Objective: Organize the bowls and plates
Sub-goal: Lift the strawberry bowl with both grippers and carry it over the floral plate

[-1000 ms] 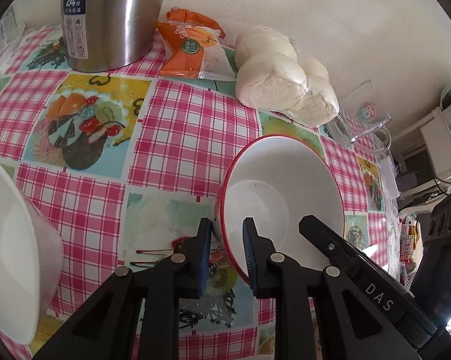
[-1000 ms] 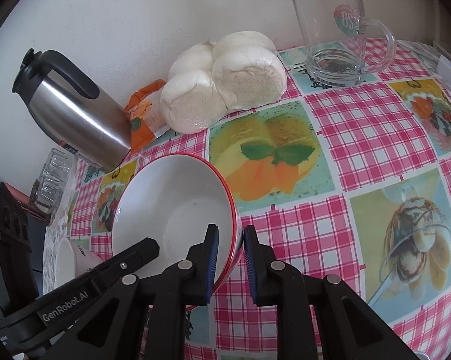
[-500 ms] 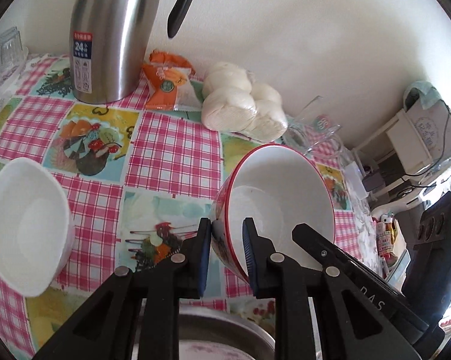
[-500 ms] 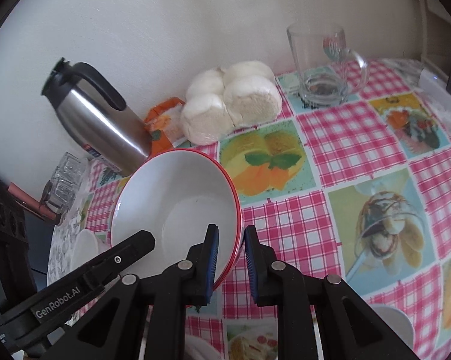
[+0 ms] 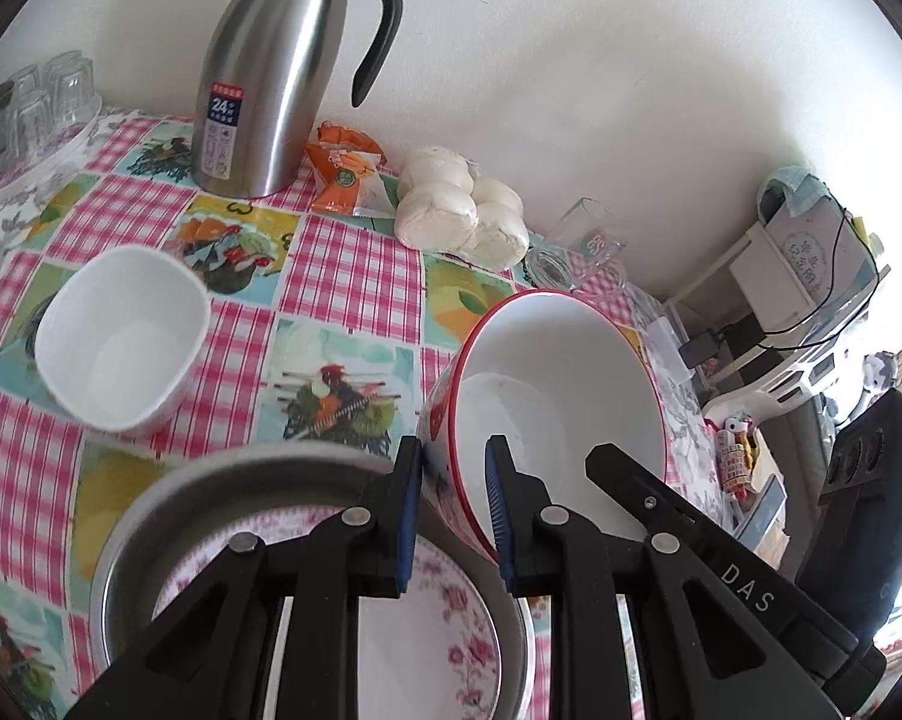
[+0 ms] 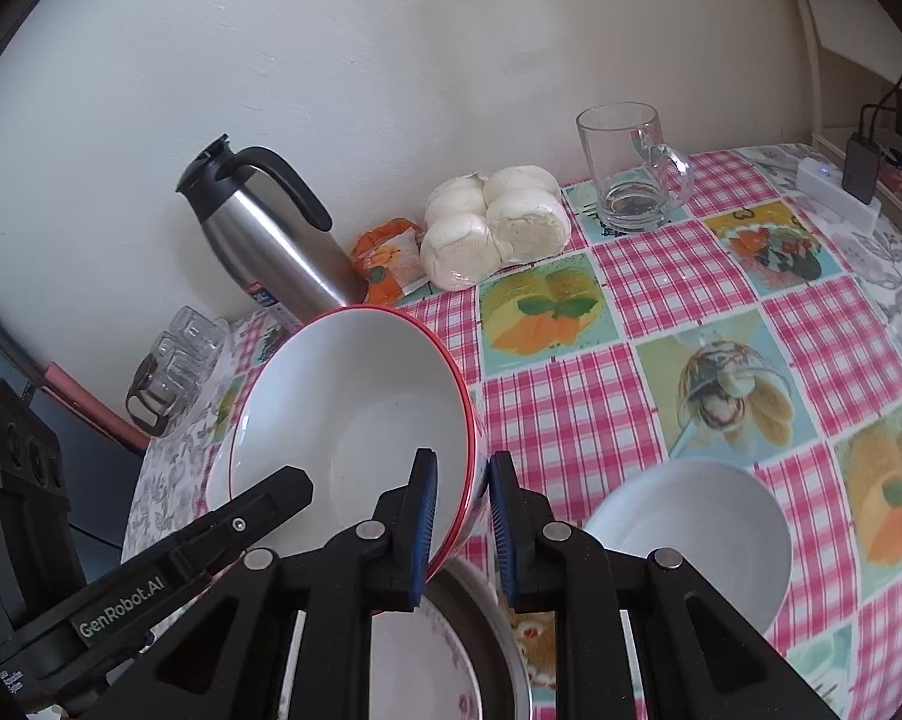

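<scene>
The red-rimmed bowl [image 5: 562, 396] hangs tilted above the worktop [image 5: 355, 276], carried between both tools. The left tool [image 5: 451, 504] is clamped on the rim at one side, one pad inside the bowl and one outside; the right tool [image 6: 460, 516] is clamped in the same way on the opposite side of the rim. We judge both grips to bear the load together, so neither hand is the nearer one.

The relation that governs the coming move: the metal basin [image 5: 151, 516], with a flowered plate [image 5: 427, 648] lying in it, sits directly below and toward us from the bowl, under both tools. We judge that the bowl is meant to come down into it, onto the plate.

A white square bowl [image 5: 121, 342] stands apart on the worktop, to the basin's far left in the left view.

Hidden: the tools cover the near half of the basin and most of the plate, so we cannot tell whether anything else lies there. The bowl's underside is largely out of sight.
</scene>
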A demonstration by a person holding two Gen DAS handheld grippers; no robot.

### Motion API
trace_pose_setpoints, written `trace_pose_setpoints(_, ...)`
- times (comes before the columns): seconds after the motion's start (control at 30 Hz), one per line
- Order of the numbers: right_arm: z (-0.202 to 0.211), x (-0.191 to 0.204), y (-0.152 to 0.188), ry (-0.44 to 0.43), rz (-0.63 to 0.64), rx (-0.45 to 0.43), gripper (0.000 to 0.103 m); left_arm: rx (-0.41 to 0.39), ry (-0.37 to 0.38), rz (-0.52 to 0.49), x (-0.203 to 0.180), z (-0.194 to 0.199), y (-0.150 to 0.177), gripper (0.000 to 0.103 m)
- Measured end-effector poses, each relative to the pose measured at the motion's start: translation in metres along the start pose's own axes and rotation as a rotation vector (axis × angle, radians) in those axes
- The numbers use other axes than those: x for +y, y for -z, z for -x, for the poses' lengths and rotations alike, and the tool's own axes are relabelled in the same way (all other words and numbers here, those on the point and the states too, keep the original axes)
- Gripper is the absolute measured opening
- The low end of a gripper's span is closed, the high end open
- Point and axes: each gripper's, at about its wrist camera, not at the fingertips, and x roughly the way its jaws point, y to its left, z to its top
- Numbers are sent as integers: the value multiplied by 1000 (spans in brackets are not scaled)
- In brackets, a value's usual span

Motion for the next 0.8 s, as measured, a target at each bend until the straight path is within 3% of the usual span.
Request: trace_pose_setpoints(0.8, 40, 32, 76, -44, -9, -19, 19, -41, 39, 100, 42, 64, 69, 22)
